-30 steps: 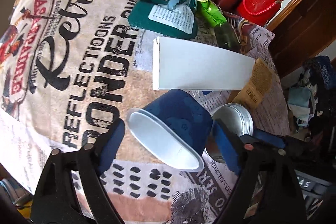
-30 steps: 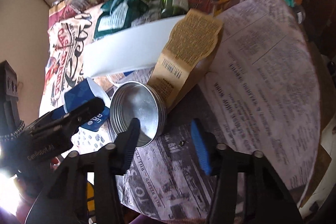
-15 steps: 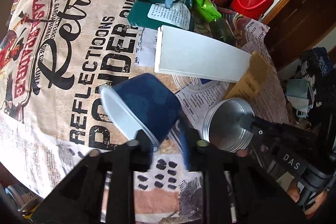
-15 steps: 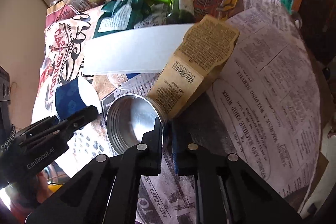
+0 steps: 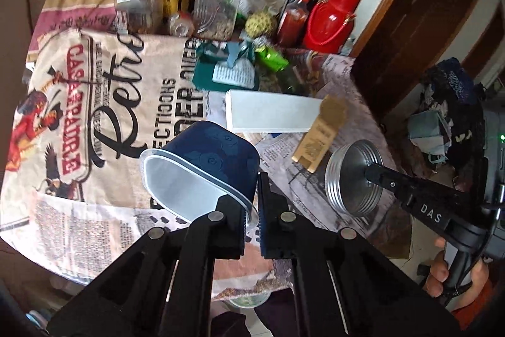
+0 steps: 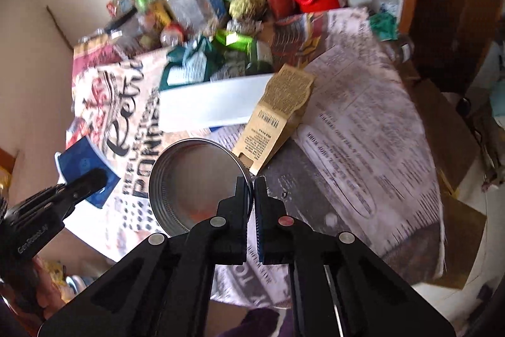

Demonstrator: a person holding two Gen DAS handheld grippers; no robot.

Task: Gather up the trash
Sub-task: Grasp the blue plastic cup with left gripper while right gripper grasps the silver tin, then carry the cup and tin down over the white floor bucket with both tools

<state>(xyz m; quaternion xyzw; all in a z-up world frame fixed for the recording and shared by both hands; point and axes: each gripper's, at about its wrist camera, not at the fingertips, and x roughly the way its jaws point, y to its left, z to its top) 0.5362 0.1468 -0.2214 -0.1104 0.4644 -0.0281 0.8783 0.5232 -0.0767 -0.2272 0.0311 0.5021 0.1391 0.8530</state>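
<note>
Left gripper [image 5: 251, 210] fingers were clamped on the rim of the blue cup [image 5: 202, 166], right gripper [image 6: 253, 201] fingers on the tin lid [image 6: 199, 185] edge, both clear above the bench [image 6: 363, 128]. Cup looked light and crushable; lid stiff, slippery. Rim grips suited both.

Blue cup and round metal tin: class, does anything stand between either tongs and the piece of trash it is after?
Nothing does. The left tongs are already shut on the rim of the blue cup, and the right tongs are shut on the rim of the metal tin. No bin shows in either view.
</note>
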